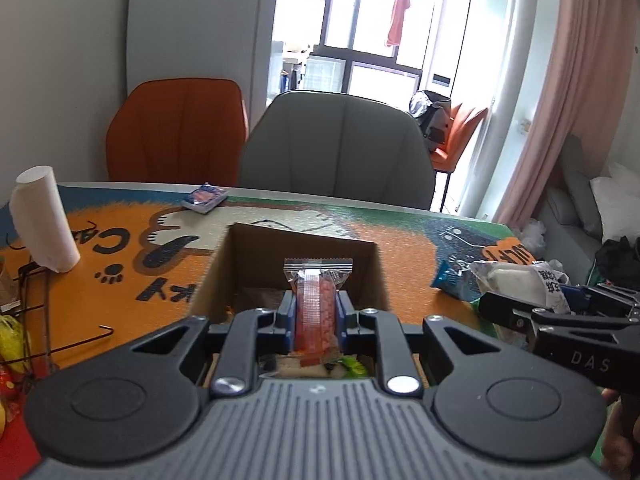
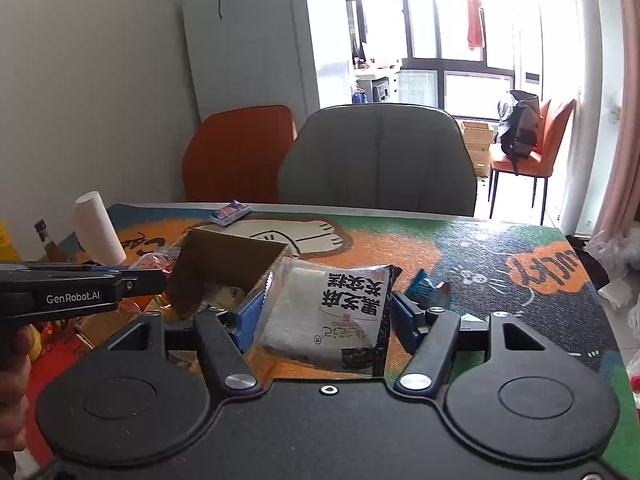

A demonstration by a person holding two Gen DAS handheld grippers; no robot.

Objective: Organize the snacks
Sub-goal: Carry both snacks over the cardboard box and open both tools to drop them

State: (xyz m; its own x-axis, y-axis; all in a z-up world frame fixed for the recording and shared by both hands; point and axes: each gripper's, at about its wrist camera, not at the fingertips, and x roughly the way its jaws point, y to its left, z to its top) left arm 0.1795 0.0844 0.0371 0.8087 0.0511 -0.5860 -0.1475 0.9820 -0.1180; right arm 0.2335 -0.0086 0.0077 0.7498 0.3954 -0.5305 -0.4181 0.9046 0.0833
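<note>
My left gripper (image 1: pixel 315 316) is shut on a clear packet of red snack (image 1: pixel 316 304) and holds it upright over the open cardboard box (image 1: pixel 296 252), which has other snacks inside. My right gripper (image 2: pixel 326 312) is shut on a white and black rice-cake packet (image 2: pixel 332 312) just right of the box (image 2: pixel 224 256). The right gripper also shows at the right edge of the left wrist view (image 1: pixel 532 312). A blue snack packet (image 2: pixel 428 286) lies on the mat behind the right gripper. Another small blue packet (image 1: pixel 204 198) lies at the table's far edge.
A white paper roll (image 1: pixel 44 220) stands at the left on the orange cartoon mat (image 1: pixel 120 264). A wire rack with fruit (image 1: pixel 16 340) is at the near left. A grey chair (image 1: pixel 340 148) and an orange chair (image 1: pixel 176 128) stand behind the table.
</note>
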